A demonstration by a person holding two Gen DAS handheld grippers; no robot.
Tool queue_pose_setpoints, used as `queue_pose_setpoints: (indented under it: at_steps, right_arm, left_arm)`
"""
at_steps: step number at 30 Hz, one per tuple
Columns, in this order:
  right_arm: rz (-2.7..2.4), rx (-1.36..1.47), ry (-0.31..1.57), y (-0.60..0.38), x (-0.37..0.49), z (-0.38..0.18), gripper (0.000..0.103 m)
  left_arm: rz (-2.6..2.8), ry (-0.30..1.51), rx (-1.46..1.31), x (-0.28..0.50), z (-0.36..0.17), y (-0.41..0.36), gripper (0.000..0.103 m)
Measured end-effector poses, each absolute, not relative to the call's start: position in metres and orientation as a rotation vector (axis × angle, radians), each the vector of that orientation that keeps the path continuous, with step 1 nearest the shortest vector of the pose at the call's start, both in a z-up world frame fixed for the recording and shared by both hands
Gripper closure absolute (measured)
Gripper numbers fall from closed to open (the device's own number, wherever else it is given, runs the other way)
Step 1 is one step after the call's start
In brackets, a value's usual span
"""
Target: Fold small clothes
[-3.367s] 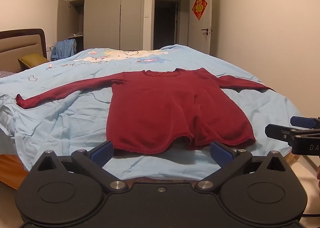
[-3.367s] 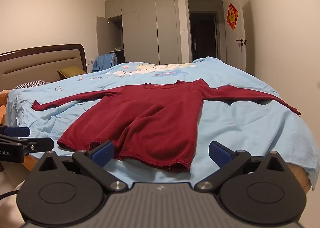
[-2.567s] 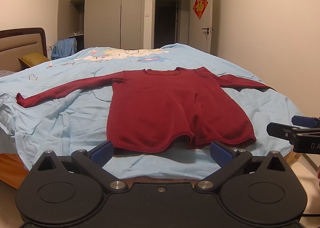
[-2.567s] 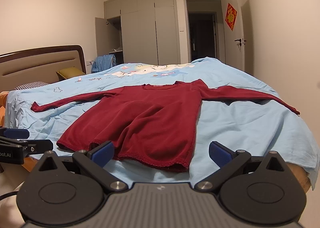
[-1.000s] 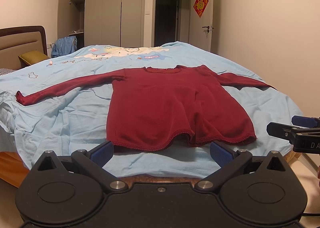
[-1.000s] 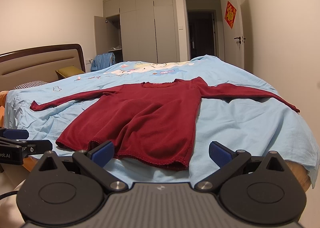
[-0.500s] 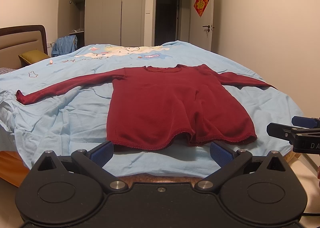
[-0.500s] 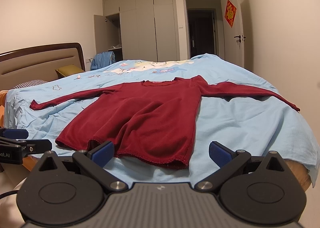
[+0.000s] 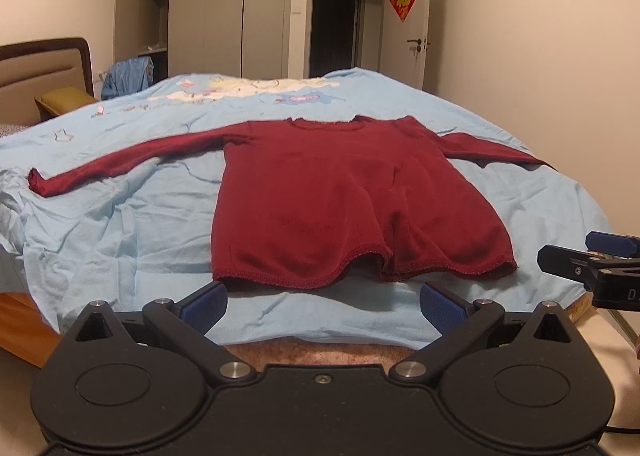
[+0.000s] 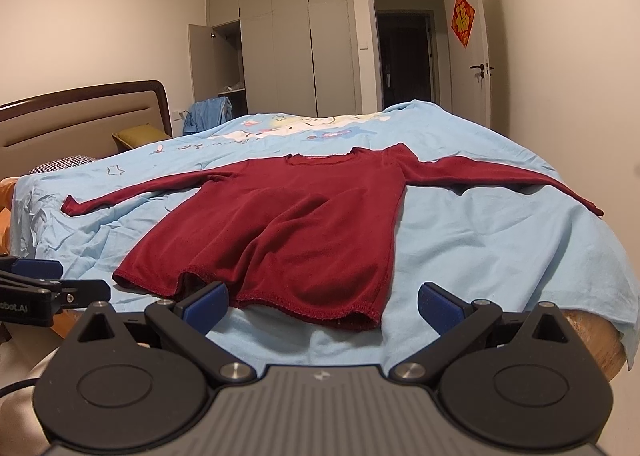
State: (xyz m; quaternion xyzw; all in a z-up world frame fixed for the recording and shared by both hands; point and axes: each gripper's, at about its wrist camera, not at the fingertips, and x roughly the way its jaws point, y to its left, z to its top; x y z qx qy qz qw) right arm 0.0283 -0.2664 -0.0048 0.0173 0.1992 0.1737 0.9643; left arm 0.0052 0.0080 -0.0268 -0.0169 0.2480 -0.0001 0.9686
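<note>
A dark red long-sleeved top (image 9: 340, 195) (image 10: 304, 223) lies spread flat on the light blue bedsheet (image 9: 120, 223) (image 10: 480, 240), both sleeves stretched out sideways and its hem toward me. My left gripper (image 9: 323, 302) hovers open just short of the hem, at the bed's near edge, its blue pads empty. My right gripper (image 10: 323, 302) is open too, in front of the hem's right part, holding nothing. Each gripper shows at the edge of the other's view, the right gripper (image 9: 592, 264) at the right and the left gripper (image 10: 40, 288) at the left.
A padded headboard (image 10: 80, 123) and an olive pillow (image 10: 138, 135) are on the left. Wardrobes (image 10: 296, 43) with one open door and a dark doorway (image 10: 406, 59) stand at the far wall. A blue garment (image 9: 128, 73) hangs beyond the bed. A wall (image 9: 540, 55) runs along the right.
Both grippers have risen slightly and eased toward the bed, so the top sits a little lower and nearer in both views. Nothing was grasped; both stay open.
</note>
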Motion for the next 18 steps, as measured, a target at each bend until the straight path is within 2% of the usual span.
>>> queue_pose_setpoints:
  at_steps: [18]
  right_arm:
    - [0.299,0.119,0.565,-0.296,0.107,-0.026,0.0]
  left_arm:
    - [0.029,0.577,-0.058,0.114,0.008,0.012,0.001]
